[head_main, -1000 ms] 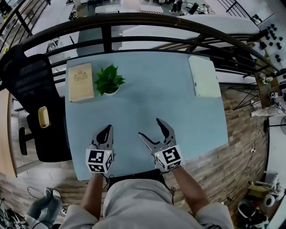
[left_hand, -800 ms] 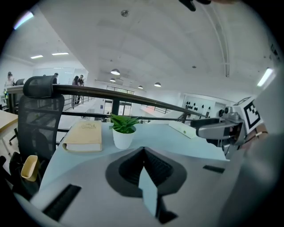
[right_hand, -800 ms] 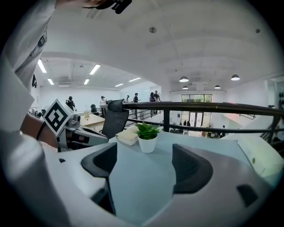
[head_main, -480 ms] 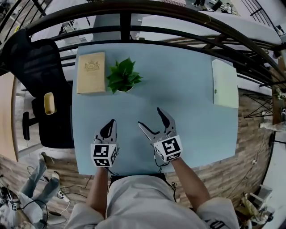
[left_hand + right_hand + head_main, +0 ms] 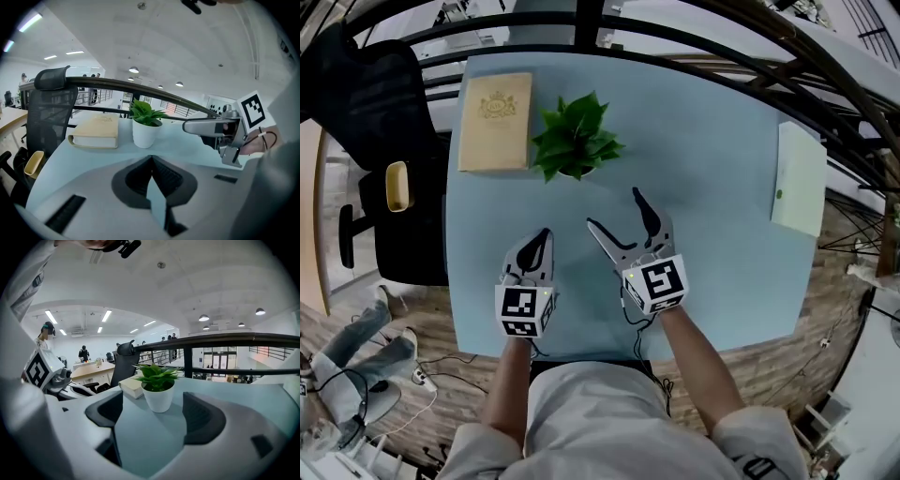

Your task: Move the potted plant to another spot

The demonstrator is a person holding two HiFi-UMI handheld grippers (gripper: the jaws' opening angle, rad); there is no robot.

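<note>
Logging the right gripper first: its jaws are standing wide apart with nothing between them, low over the pale blue table. The left gripper is sitting at its nine o'clock, jaws pressed together, empty. (Obs. 1)

Agreeing. Where is the potted plant sitting? (Obs. 2)

Standing upright toward the table's far side, at about eleven o'clock from the right gripper, well apart from it and not yet touched. In the right gripper view its white pot is showing dead ahead, framed by the two jaws. A tan book is lying just beside the plant at its nine o'clock, with leaves reaching nearly to it. A pale flat pad is lying far off at three o'clock, a black chair is standing off the table's nine o'clock side, and a dark railing is running past twelve. (Obs. 1)

What are you expecting to go wrong? (Obs. 2)

Judging only:
- An off-centre approach means one jaw is meeting the pot first and shoving it into the book, or toward the far edge.
- Closing high means the pads are catching leaves, not the pot wall, so foliage is getting crushed and the pot is dropping.
- The wall is looking smooth, so a light pinch is risking the pot tilting between the pads.
- The left gripper, being closed, is offering no steadying. (Obs. 1)
</note>
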